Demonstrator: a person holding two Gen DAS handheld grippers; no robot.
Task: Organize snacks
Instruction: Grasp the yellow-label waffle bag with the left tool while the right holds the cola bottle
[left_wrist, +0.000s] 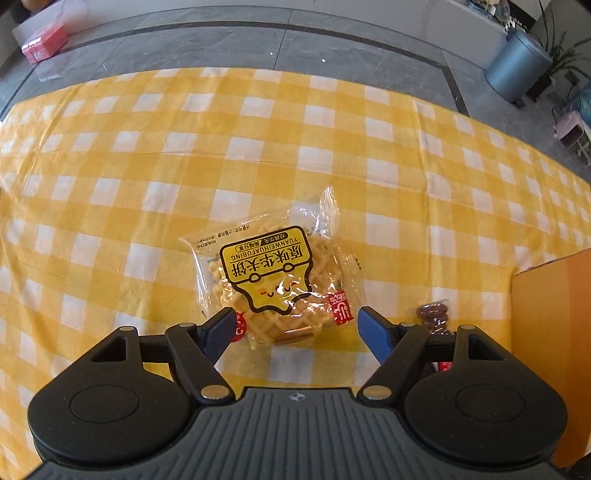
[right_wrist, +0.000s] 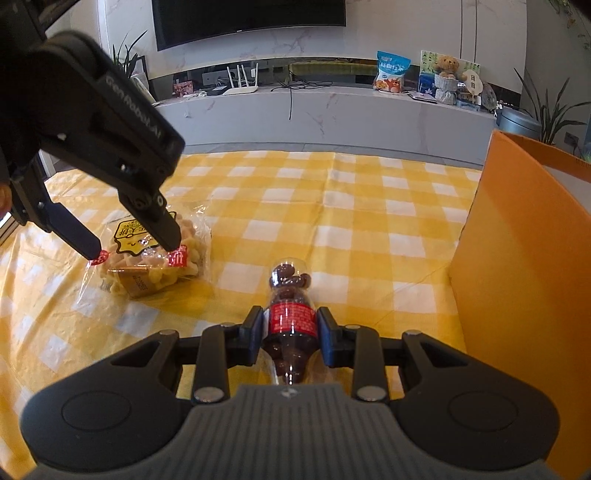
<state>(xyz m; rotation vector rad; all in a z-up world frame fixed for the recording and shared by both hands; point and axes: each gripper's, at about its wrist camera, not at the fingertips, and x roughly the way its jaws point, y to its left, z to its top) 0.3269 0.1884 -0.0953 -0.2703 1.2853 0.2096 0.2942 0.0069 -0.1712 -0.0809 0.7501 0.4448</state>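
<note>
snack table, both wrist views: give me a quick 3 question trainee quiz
1. True or false: the right gripper is shut on the bottle.
2. Multiple choice: the left gripper is A) shut on the waffle pack, B) open, one finger on each side of the pack, C) inside the box.
3. Fill in: the tablecloth is checked white and ____.

Key: 1 true; 2 B; 3 yellow.

Waffle packet (right_wrist: 147, 258) on the tablecloth (right_wrist: 369, 206), small bottle (right_wrist: 291, 306) right of the packet on the same cloth, cardboard box (right_wrist: 517, 266) further right, bin (left_wrist: 517, 66) beyond the tablecloth's far edge
</note>
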